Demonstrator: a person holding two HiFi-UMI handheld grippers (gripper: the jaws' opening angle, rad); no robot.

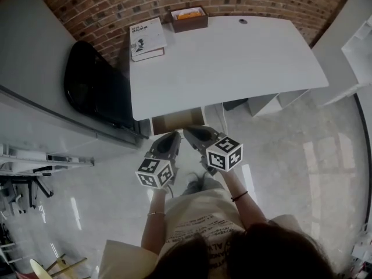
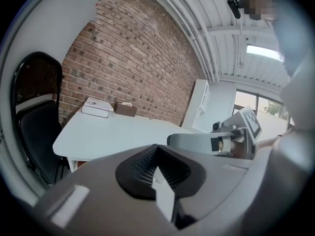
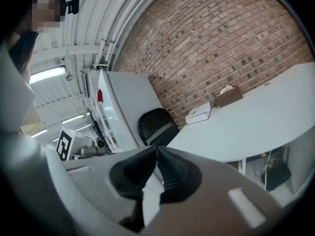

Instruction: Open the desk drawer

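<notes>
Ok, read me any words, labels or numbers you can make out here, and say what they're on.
Book cover: there is print, but it is too small to read.
Person's shirt: lines of print, too blurred to read.
Marker cubes: black-and-white square patterns only, no words.

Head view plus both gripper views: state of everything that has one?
Drawer: open, pulled out from under the desk.
Left gripper: jaws shut, nothing between them.
Right gripper: jaws shut, nothing between them.
Book: closed, flat on the desk.
Box: upright, top open.
</notes>
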